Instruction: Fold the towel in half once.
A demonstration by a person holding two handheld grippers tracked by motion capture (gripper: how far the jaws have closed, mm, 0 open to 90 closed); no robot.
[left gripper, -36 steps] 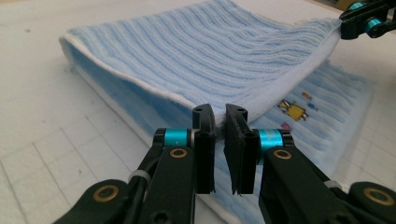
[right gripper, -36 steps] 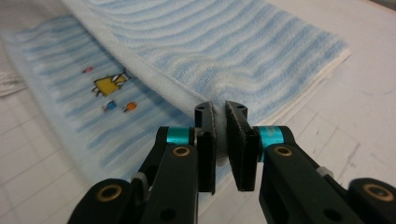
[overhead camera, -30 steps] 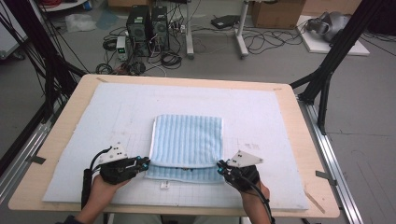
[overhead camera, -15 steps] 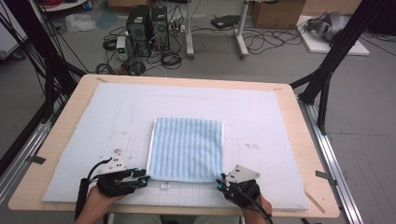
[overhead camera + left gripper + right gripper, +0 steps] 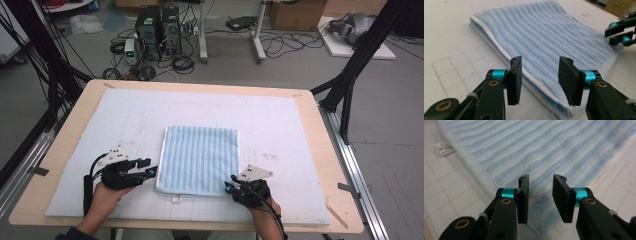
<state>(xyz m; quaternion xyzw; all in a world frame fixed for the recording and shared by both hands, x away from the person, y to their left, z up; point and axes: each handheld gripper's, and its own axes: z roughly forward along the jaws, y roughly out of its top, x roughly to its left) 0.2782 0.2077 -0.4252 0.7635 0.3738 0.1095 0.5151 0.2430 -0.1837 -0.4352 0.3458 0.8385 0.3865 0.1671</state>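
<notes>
Folded towel (image 5: 199, 160) laid flat on desk (image 5: 320, 150), long axis near-to-far | left gripper (image 5: 150, 171) and right gripper (image 5: 229, 188) spread, nothing pinched | both grippers withdrawn from near corners since earlier.

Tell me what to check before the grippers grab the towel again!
1. Left gripper open: ok, a clear gap between its fingers.
2. Right gripper open: ok, gap shows.
3. Fingers hold nothing: ok, both gaps are bare.
4. Towel lies flat and folded on the mat: ok.
5. Each gripper sits at a near towel corner: ok, left at the near left corner, right at the near right.
6. Tag out of the fingers' way: ok, it lies off to the side on the mat.
</notes>
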